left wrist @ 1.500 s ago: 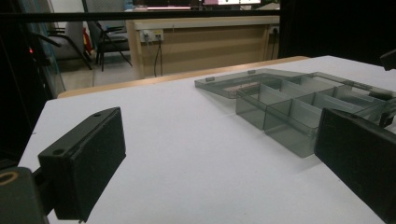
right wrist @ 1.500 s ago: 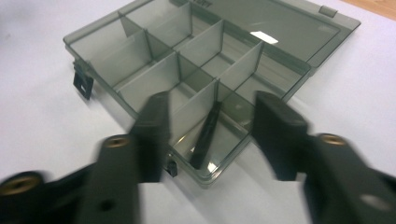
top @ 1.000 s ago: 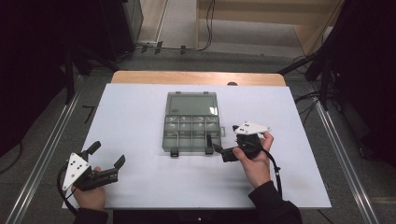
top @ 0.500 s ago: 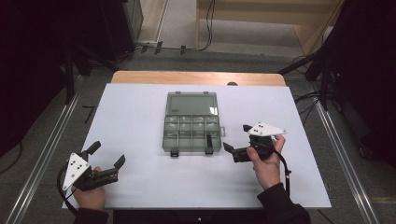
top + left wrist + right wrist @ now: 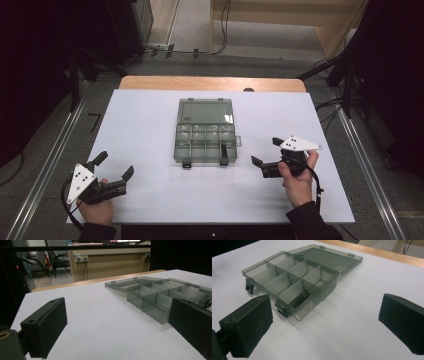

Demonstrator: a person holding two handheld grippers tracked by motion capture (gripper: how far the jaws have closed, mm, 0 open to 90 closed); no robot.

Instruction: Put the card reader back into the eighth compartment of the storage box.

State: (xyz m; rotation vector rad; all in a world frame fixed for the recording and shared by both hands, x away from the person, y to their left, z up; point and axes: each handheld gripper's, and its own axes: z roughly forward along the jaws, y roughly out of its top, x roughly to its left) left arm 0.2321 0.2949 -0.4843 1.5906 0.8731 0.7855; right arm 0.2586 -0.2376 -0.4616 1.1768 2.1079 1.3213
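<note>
High view: organizer box (image 5: 205, 131) lies open, unlatched

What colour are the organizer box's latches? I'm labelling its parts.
Black latches on the smoky-grey organizer box; clearest in the right gripper view.

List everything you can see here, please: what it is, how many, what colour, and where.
table: one, white top with a wooden far edge, centre.
box: one, smoky clear plastic, compartments, lid lying open flat behind it, mid-table.
latches: two, black, on the box's near edge.
left tongs: one, black with a grey plate, open, near-left of the table.
right tongs: one, black with a grey plate, open, right of the box.
hands: two, each holding tongs.
</note>
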